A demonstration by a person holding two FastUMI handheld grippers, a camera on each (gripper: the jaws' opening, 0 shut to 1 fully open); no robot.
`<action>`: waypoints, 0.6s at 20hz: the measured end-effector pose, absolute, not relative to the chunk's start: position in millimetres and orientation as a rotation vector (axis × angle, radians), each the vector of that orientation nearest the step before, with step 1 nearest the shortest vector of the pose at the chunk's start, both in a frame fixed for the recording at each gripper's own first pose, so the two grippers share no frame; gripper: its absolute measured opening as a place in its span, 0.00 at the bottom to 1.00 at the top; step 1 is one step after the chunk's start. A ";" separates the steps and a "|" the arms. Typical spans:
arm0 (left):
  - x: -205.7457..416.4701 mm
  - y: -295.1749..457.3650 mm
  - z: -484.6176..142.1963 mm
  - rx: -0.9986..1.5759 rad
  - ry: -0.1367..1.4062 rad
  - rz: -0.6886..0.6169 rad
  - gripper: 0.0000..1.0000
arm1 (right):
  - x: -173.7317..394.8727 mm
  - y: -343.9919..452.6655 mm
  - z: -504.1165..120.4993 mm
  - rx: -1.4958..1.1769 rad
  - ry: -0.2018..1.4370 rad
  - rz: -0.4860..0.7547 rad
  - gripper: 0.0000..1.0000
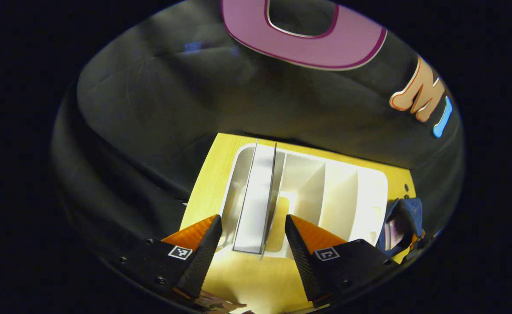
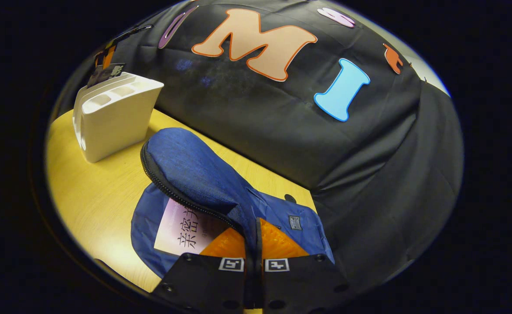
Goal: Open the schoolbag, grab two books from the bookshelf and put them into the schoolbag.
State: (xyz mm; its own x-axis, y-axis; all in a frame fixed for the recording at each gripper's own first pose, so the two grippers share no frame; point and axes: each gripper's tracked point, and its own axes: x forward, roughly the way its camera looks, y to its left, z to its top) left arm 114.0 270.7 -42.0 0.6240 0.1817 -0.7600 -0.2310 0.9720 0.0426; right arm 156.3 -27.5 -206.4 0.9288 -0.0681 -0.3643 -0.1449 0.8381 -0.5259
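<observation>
blue schoolbag (image 2: 195, 174) unzipped | flap pinched by right tool (image 2: 254, 244) | book (image 2: 186, 229) inside

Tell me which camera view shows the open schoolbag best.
The right gripper view: the blue schoolbag lies close on the table, its flap held up by the right tool, with one book inside. The left gripper view shows a small part of it at the edge.
</observation>
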 end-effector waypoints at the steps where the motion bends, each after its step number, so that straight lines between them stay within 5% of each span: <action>1: 111.0 271.7 -44.7 -0.048 0.906 0.241 0.84 | 155.6 -27.8 -206.7 -0.581 0.385 0.039 0.04; 12: 109.3 286.6 -59.4 0.078 1.143 0.248 0.63 | 154.2 -28.6 -209.2 -0.616 0.410 0.006 0.06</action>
